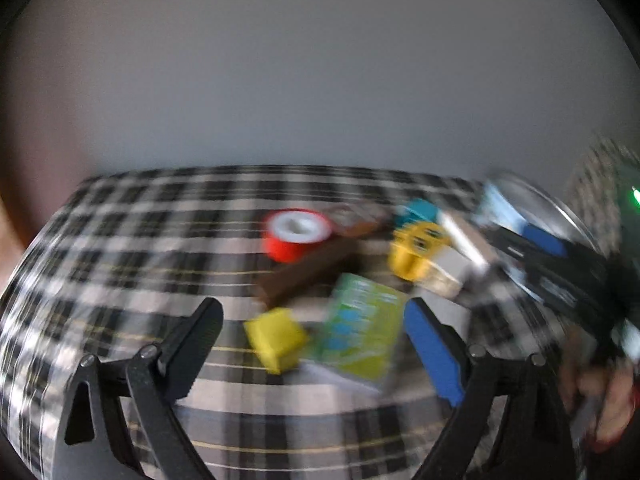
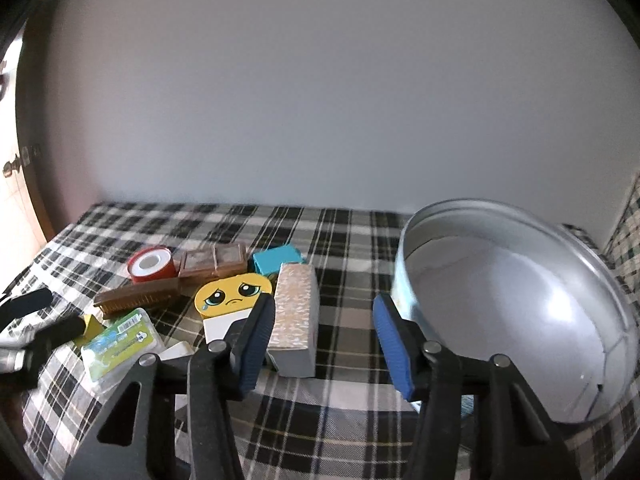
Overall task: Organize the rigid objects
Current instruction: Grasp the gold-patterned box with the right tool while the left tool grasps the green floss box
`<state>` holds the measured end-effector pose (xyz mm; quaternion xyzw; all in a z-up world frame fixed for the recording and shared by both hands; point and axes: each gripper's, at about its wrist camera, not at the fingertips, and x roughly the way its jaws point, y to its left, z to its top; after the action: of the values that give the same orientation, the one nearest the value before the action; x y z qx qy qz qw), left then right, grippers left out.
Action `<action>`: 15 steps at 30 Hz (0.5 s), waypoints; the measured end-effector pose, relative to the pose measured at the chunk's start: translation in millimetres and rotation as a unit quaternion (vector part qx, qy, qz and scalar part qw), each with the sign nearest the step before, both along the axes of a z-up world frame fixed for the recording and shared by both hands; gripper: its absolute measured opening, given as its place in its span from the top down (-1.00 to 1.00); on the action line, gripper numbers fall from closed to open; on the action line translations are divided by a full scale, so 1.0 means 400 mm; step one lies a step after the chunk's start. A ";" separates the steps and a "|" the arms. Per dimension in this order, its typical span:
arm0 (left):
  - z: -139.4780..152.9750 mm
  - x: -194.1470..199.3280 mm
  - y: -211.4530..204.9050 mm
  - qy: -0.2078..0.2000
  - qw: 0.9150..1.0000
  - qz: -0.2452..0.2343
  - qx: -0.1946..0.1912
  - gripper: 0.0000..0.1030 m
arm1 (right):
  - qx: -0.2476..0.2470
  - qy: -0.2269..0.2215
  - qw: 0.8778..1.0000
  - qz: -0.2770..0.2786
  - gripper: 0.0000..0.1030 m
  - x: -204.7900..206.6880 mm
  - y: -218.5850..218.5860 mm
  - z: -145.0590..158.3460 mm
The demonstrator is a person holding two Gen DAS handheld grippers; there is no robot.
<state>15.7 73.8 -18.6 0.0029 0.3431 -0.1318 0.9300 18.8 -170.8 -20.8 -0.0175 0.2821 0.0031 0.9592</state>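
Right wrist view: sharp, looking down over a checked cloth toward a plain grey wall.
Landmark: tall white-and-gold patterned box, lying on the cloth near the middle.
Right gripper: fingers partly apart, nothing between the blue pads; left pad just in front of the box, right pad against the near wall of the tin.
Round metal tin: right of the box, tilted, open mouth toward the camera, empty inside.
Yellow sad-face card: touching the box on its left side.
Teal block: just behind the box.
Brown tray: behind and left of the box.
Red tape roll: further left, beside the tray.
Brown comb: left of the box, beyond the card.
Green packet: left and nearer than the box.
Left wrist view: heavily blurred.
Left gripper: fingers wide, not gripping; a yellow cube and the green packet lie on the cloth in the gap between them.
Person's hand: at the right edge, holding the other gripper's handle.
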 end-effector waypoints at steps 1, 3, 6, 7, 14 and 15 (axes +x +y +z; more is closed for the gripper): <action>-0.002 -0.002 -0.021 0.000 1.000 -0.014 0.010 -0.80 | 0.002 0.007 1.000 0.002 -0.05 0.010 0.000 -0.004; -0.012 0.000 -0.051 0.007 0.999 -0.029 0.027 -0.78 | 0.001 0.021 1.000 0.000 -0.02 0.032 0.006 -0.014; -0.027 0.014 -0.064 0.026 0.998 -0.040 0.029 -0.62 | 0.008 0.048 0.999 0.012 0.05 0.062 0.012 -0.029; -0.029 0.019 -0.067 0.030 0.998 -0.039 0.027 -0.62 | 0.012 0.049 0.999 0.014 0.06 0.061 0.009 -0.027; -0.034 0.044 -0.074 0.027 0.998 -0.043 0.046 -0.46 | 0.015 0.061 0.998 0.032 0.20 0.062 0.004 -0.024; -0.034 0.047 -0.064 0.027 0.998 -0.036 0.046 -0.46 | 0.023 0.063 0.997 0.031 0.22 0.062 -0.005 -0.022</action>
<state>34.5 48.0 -32.1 0.0540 0.3738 -0.1493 0.9138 43.5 -172.7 -29.8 -0.0043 0.3416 0.0404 0.9390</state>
